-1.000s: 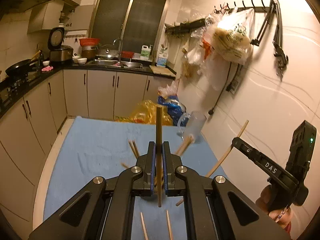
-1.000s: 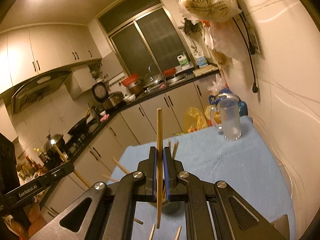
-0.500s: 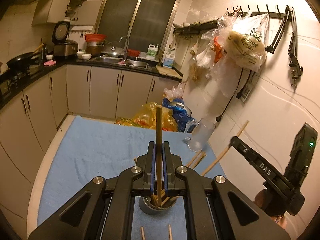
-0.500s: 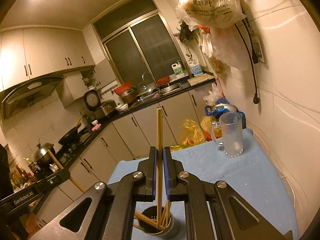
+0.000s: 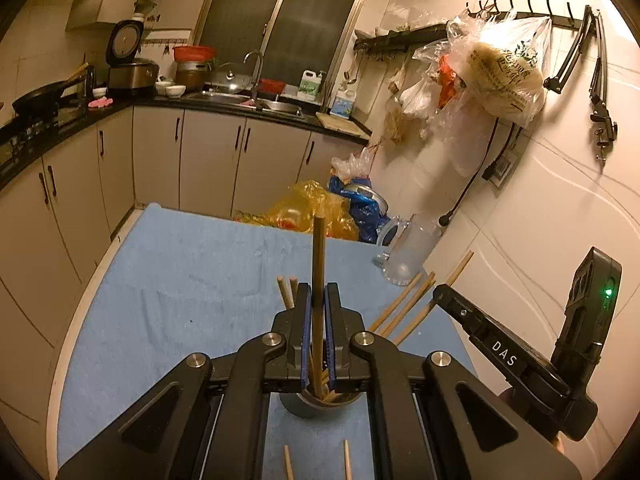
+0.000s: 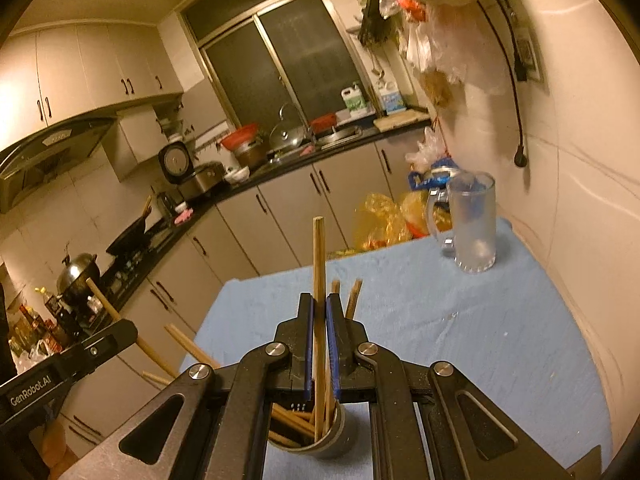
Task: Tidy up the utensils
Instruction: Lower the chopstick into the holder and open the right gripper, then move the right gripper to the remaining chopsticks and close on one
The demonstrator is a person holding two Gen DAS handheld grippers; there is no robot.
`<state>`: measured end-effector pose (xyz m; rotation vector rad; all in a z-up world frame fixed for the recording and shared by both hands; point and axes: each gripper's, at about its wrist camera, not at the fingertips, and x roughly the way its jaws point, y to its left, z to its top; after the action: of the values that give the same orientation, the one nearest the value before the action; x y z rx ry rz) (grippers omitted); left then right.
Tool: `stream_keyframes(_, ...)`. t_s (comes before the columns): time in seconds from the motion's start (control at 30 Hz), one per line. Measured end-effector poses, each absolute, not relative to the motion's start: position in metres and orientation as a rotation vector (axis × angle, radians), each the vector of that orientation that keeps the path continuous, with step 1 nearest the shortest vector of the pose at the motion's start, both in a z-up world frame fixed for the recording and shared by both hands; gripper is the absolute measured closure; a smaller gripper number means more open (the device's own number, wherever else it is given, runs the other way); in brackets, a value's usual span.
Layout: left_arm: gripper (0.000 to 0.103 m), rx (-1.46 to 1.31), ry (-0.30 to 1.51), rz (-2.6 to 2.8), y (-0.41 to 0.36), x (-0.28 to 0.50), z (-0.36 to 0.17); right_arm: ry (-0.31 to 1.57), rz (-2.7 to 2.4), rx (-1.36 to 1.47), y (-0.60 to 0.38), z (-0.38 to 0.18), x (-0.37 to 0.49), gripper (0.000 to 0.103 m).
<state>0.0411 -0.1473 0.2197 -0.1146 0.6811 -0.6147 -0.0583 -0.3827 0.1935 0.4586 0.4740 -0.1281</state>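
Both chopsticks [image 5: 318, 276] [image 6: 319, 280] have come down until their lower ends sit inside the metal cup [image 6: 332, 438].

L gripper [image 5: 316, 320]: jaws nearly closed, blue pads clamped on an upright chopstick [image 5: 318, 264], fingers pointing fwd and slightly down. R gripper [image 6: 320, 320]: same pose, pads pinching its own chopstick [image 6: 319, 264], stick vertical betw the pads. R unit also shows at right edge of left wrist view, L unit at left edge of right wrist view, so the two sit side by side, close, not touching.
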Motion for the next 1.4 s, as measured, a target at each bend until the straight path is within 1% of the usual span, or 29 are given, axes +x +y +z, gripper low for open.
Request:
stream_keyframes(0.27, 0.096, -0.119, 0.681, -0.607, -0.140, 0.033, 0.220, 0.475, -0.108, 0.465, -0.385, 0.200, -0.073, 0.094)
stream_keyframes(0.33, 0.096, -0.119, 0.668, -0.602, -0.136, 0.026, 0.223, 0.460, -0.109, 0.458, -0.384, 0.206, -0.082, 0.090)
stream_keyframes(0.4, 0.095, -0.110, 0.648, -0.585, -0.129, 0.014, 0.225, 0.444, -0.113, 0.451, -0.385, 0.208, -0.095, 0.075)
stream_keyframes(0.43, 0.090, -0.105, 0.640, -0.577, -0.126, 0.008, 0.225, 0.437, -0.114, 0.452, -0.386, 0.208, -0.102, 0.072)
stream_keyframes(0.47, 0.080, -0.103, 0.634, -0.566, -0.123, 0.003, 0.225, 0.434, -0.116, 0.455, -0.385, 0.208, -0.108, 0.070)
stream_keyframes(0.5, 0.076, -0.103, 0.626, -0.554, -0.119, -0.002, 0.225, 0.433, -0.114, 0.461, -0.385, 0.205, -0.116, 0.070)
stream_keyframes(0.53, 0.074, -0.103, 0.610, -0.537, -0.114, -0.009, 0.224, 0.434, -0.111, 0.463, -0.385, 0.203, -0.122, 0.069)
stream_keyframes(0.7, 0.073, -0.067, 0.575, -0.471, -0.094, -0.039, 0.216, 0.478, -0.114, 0.439, -0.376, 0.176, -0.153, 0.064)
stream_keyframes(0.87, 0.073, -0.031, 0.584, -0.400, -0.076, -0.061, 0.189, 0.560, -0.131, 0.412, -0.363, 0.135, -0.177, 0.061)
stream_keyframes(1.03, 0.073, 0.013, 0.645, -0.356, -0.069, -0.072, 0.146, 0.636, -0.143, 0.437, -0.356, 0.097, -0.188, 0.059)
stream_keyframes(1.13, 0.073, 0.012, 0.711, -0.358, -0.065, -0.075, 0.115, 0.680, -0.145, 0.461, -0.350, 0.075, -0.192, 0.059)
stream_keyframes(1.2, 0.072, 0.010, 0.726, -0.357, -0.065, -0.076, 0.100, 0.690, -0.154, 0.470, -0.347, 0.063, -0.196, 0.059)
stream_keyframes(1.27, 0.069, 0.001, 0.749, -0.349, -0.061, -0.081, 0.077, 0.691, -0.176, 0.466, -0.344, 0.055, -0.199, 0.059)
stream_keyframes(1.4, 0.068, 0.006, 0.806, -0.361, -0.063, -0.083, 0.043, 0.701, -0.207, 0.460, -0.345, 0.038, -0.201, 0.059)
